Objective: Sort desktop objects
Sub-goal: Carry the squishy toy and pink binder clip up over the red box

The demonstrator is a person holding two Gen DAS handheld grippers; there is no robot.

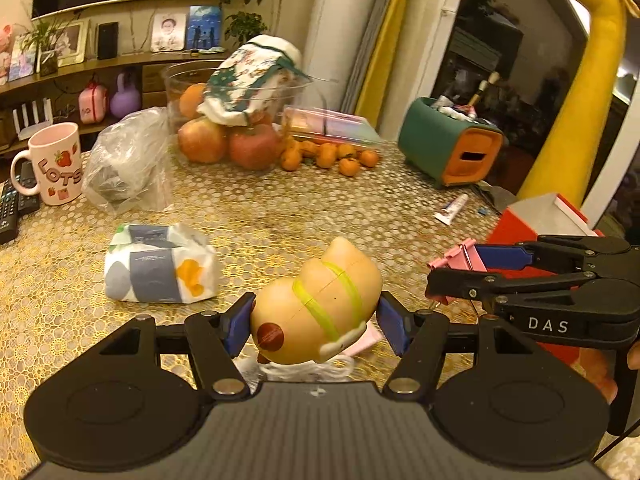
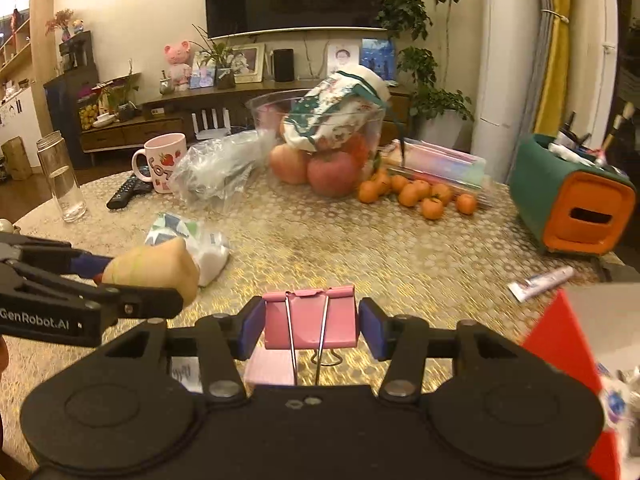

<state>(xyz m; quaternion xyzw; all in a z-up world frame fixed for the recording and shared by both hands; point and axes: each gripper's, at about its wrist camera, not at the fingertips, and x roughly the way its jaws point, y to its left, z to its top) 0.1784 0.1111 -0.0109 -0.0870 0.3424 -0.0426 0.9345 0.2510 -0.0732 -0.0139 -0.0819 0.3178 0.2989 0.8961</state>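
Observation:
My left gripper (image 1: 316,320) is shut on a tan toy figure (image 1: 316,304) with green stripes and holds it above the table; it also shows in the right wrist view (image 2: 152,270). My right gripper (image 2: 310,322) is shut on a pink binder clip (image 2: 310,322), its wire handles hanging down; the clip also shows in the left wrist view (image 1: 464,260). A red box (image 1: 520,224) with a grey inside stands at the right, close under the right gripper, and shows in the right wrist view (image 2: 568,344). A small tube (image 2: 540,280) lies near it.
A tissue pack (image 1: 160,264) lies on the gold-patterned table (image 1: 280,216). Further back are a plastic bag (image 1: 128,160), a pink mug (image 1: 56,164), remotes (image 1: 12,208), a fruit bowl (image 1: 236,120), mandarins (image 1: 328,156), and a green-orange holder (image 1: 452,144). A glass bottle (image 2: 60,176) stands left.

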